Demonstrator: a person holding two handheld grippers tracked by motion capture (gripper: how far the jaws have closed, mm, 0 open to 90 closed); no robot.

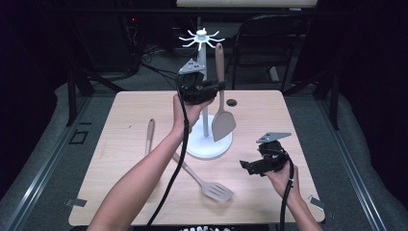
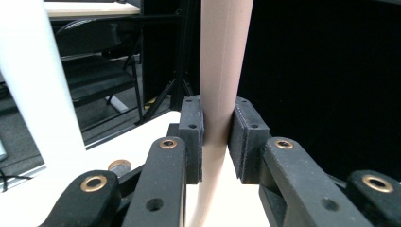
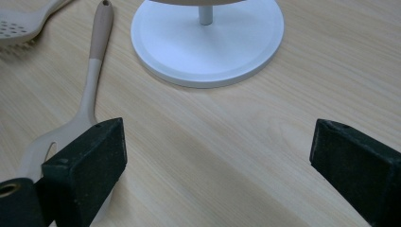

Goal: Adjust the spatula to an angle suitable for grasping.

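At the bottom of the high view two forearms come in, and near the lower right the right gripper sits low above the table, held by the right hand. Its jaws stand wide apart with nothing between them; in the right gripper view only bare wood lies between the two black pads. A little left of it, in the lower middle of the high view, the slotted turner lies flat on the table with its handle running up and to the left under the left forearm. Left of the middle lies another utensil, of which the brown handle is seen, pointing toward the far edge. In the middle of the picture stands the white round base of the rack, and its pole goes up to a crown of white hooks in the upper middle. Beside the pole, the beige spatula is upright, its blade down and just above the base, its handle reaching up near the hooks; whether it already hangs on a hook I cannot tell. The left gripper is raised in the upper middle and is closed on the handle of this spatula. In the left gripper view both pads press the handle from two sides, and the white pole stands at the left of the frame. Behind the table, a dark chair is in the upper right.
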